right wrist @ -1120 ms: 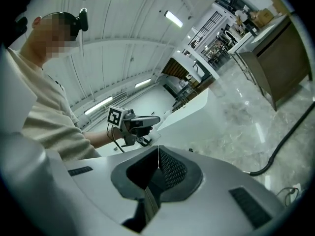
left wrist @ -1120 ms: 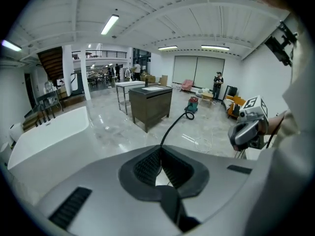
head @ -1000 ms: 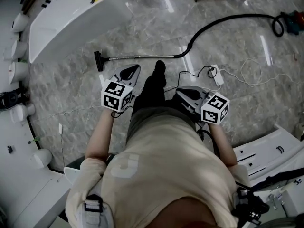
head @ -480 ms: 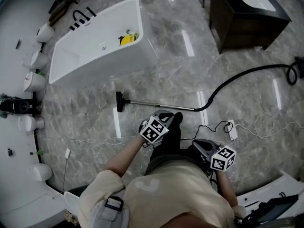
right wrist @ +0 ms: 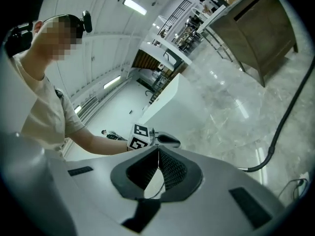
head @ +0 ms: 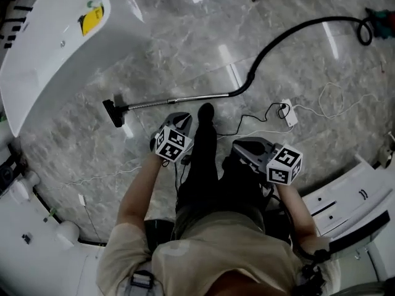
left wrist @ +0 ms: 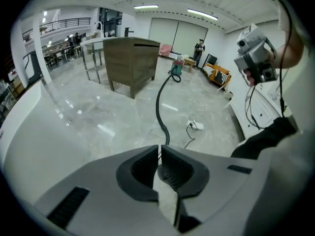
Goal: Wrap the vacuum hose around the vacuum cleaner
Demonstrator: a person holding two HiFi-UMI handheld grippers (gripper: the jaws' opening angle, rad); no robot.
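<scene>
The vacuum's metal wand (head: 176, 100) lies on the floor, its floor head (head: 114, 112) at the left. A black hose (head: 281, 39) curves from the wand to the vacuum cleaner (head: 378, 28) at the far right. My left gripper (head: 181, 117) is shut and empty, pointing down just short of the wand. In the left gripper view its jaws (left wrist: 158, 155) meet, with the hose (left wrist: 160, 107) beyond them. My right gripper (head: 238, 147) hangs beside the person's leg, also shut and empty, its jaws (right wrist: 158, 155) closed.
A white bathtub (head: 49, 54) stands at the upper left. A power strip (head: 288, 112) with loose black and white cables lies right of the wand. White fixtures line the left edge and a white unit (head: 345, 193) sits at the lower right. A wooden cabinet (left wrist: 131, 63) stands farther off.
Both grippers have dropped lower toward the floor, and the left one now sits closer to the wand. The head view has swung. Both jaws stayed shut.
</scene>
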